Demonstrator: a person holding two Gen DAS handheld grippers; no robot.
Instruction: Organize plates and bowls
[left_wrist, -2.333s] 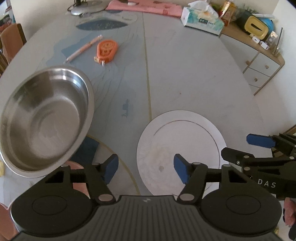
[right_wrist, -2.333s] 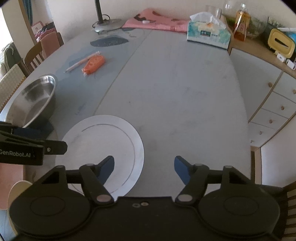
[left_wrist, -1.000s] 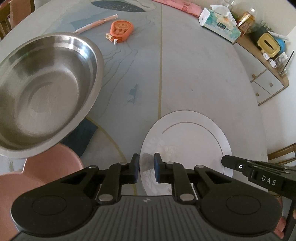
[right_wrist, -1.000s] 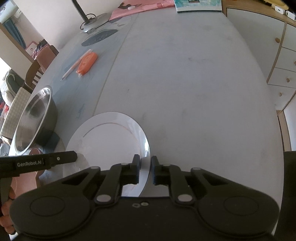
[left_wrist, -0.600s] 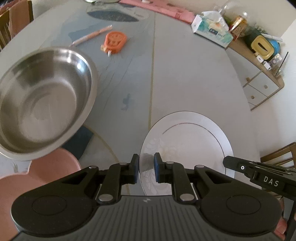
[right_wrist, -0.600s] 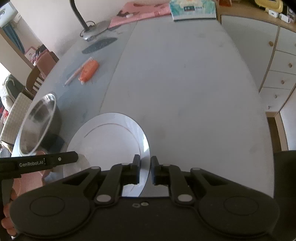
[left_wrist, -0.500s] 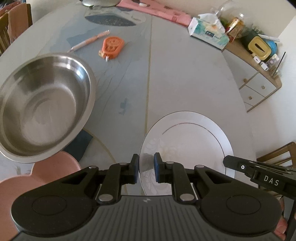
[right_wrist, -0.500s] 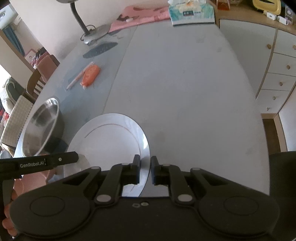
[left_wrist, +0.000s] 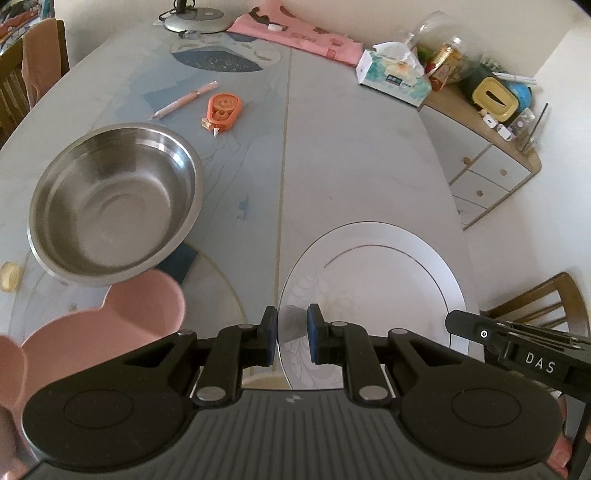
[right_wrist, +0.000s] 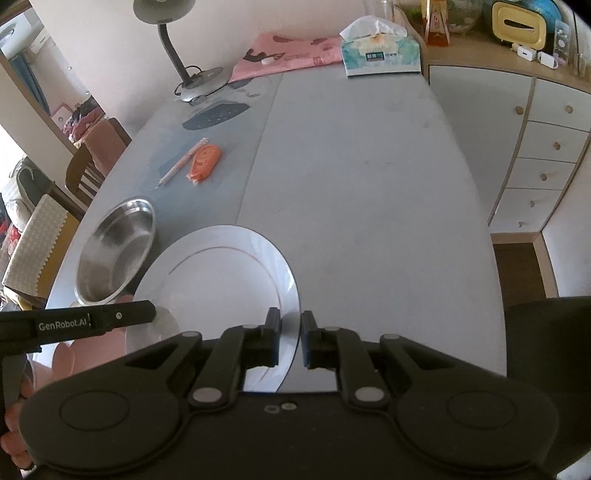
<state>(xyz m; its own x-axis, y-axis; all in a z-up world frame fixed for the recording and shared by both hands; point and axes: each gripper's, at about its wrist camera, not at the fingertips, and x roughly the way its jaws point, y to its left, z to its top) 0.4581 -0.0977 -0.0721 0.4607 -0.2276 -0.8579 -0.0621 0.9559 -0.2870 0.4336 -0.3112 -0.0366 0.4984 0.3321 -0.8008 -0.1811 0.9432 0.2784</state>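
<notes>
Plate (left_wrist: 384, 280) near rim hidden behind both grippers' fingers (left_wrist: 317, 332), pink dish (left_wrist: 92, 332) cut off

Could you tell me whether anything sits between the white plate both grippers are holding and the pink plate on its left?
Nothing visible does. The left gripper and right gripper are both shut on the white plate. Only bare table separates it from the pink plate; the steel bowl sits farther back.

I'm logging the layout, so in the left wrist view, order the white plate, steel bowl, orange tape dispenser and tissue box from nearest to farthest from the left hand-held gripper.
1. White plate, clamped at its left rim.
2. Steel bowl, left.
3. Orange tape dispenser, beyond the bowl.
4. Tissue box, far right edge.
</notes>
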